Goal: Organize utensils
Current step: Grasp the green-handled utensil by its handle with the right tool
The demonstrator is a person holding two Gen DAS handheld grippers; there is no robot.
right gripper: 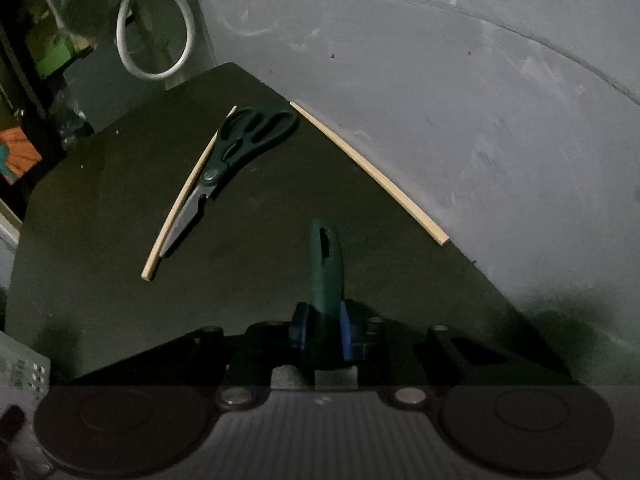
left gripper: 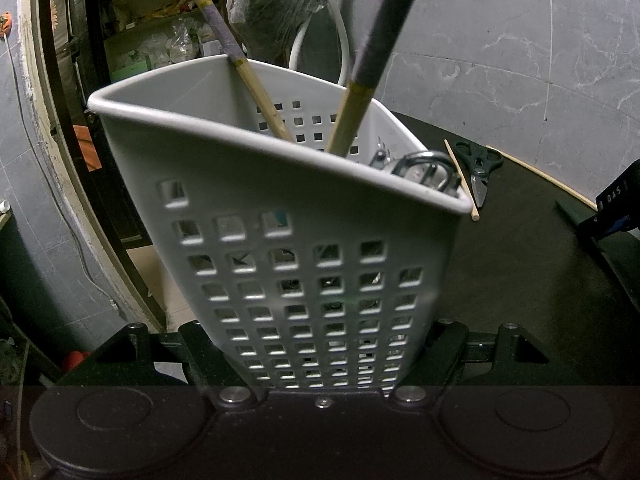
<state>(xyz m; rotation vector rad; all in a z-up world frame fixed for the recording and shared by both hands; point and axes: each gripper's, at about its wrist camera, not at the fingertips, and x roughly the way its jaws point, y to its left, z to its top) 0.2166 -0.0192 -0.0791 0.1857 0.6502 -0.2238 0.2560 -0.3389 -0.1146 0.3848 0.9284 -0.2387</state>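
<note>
My left gripper [left gripper: 320,360] is shut on a white perforated utensil basket [left gripper: 304,216], held tilted. The basket holds two long wooden-handled utensils [left gripper: 256,88] and some metal tools [left gripper: 420,168]. My right gripper [right gripper: 324,332] is shut on a dark green utensil handle [right gripper: 325,268] that points forward over the dark table [right gripper: 100,216]. Black-handled scissors [right gripper: 244,140] lie on the table beside a wooden chopstick [right gripper: 184,196]. A second chopstick [right gripper: 372,172] lies along the table's right edge. The scissors [left gripper: 480,168] also show in the left wrist view, behind the basket.
A grey marbled wall [right gripper: 460,80] borders the table on the right. A white hose loop [right gripper: 160,32] and a plastic bag [left gripper: 272,4] hang behind the table. Cluttered shelves [left gripper: 152,32] stand at the left. A corner of the basket [right gripper: 20,364] shows at the lower left of the right wrist view.
</note>
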